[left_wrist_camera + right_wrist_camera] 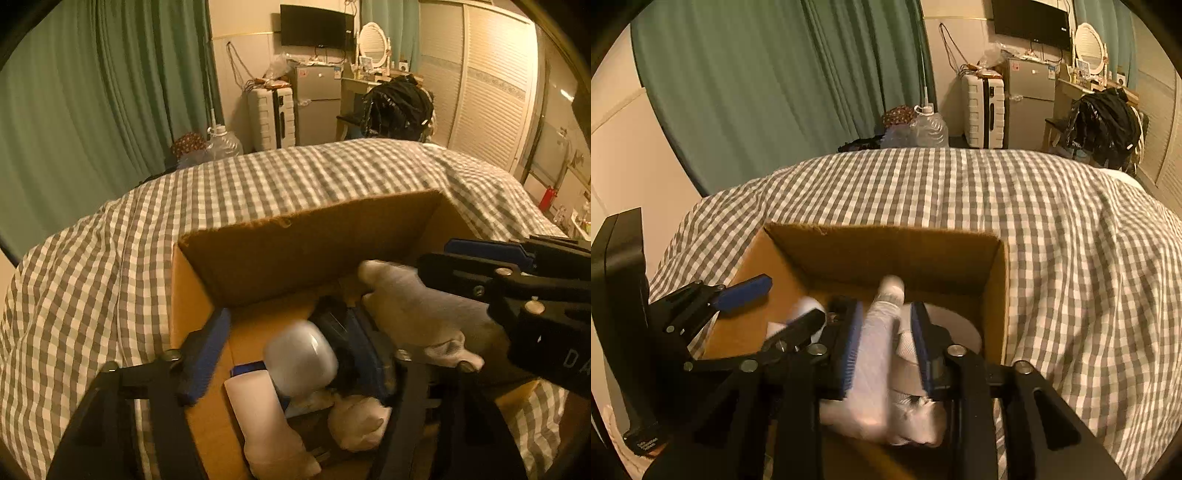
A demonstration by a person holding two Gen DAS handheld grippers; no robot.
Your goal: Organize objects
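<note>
Left wrist view: the left gripper (291, 350) hung wide open over a cardboard box (295, 236) on the checked bedspread (110, 266) at lower centre, holding nothing; white socks (273, 424) and a pale rounded object (301, 356) lay inside; the right gripper (480, 266) entered from the right edge.

Right wrist view: the right gripper (886, 347) was clamped on a blurred white sock (875, 350) above the box (886, 240) at lower centre; the left gripper (775, 302) stood spread apart at lower left.

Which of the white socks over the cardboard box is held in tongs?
The long white sock clamped in the right tongs; the other socks lie loose in the cardboard box.
</note>
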